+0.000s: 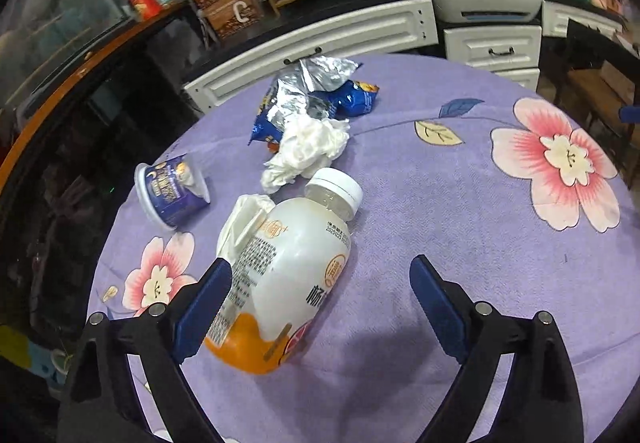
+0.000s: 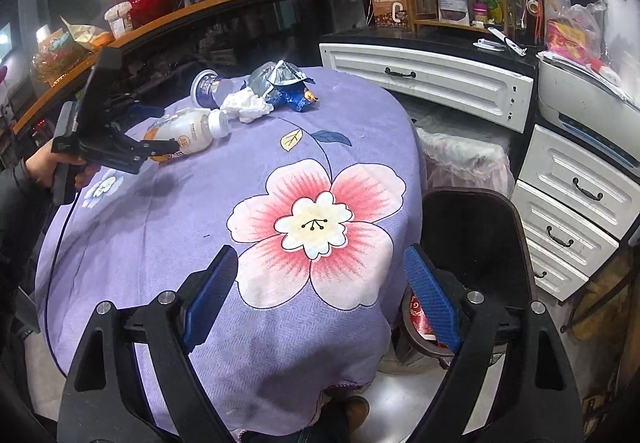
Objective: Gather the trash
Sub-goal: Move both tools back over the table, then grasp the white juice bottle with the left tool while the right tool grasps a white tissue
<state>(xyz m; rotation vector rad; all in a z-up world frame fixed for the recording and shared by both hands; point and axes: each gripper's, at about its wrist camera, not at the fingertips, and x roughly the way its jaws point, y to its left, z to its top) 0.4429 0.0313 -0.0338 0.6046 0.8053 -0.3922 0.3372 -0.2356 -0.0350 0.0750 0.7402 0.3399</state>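
While both tools stand wide open and hold nothing, the left gripper (image 1: pixel 320 299) straddles the lower half of the plastic bottle (image 1: pixel 280 275), which lies on its side on the purple tablecloth (image 1: pixel 460 211) (cap on, contents not discernible). Beyond the bottle lies crumpled tissue (image 1: pixel 308 151); left of it, a tipped yogurt cup (image 1: pixel 172 191); farthest, a torn foil wrapper (image 1: pixel 316 91). The right gripper (image 2: pixel 320 271) hovers apart from the bottle.

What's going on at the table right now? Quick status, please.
Left gripper open, straddling the lying bottle, not yet clamped. Right gripper open, empty, over the tablecloth. Tissue, wrapper, cup waiting. Nothing blocking.
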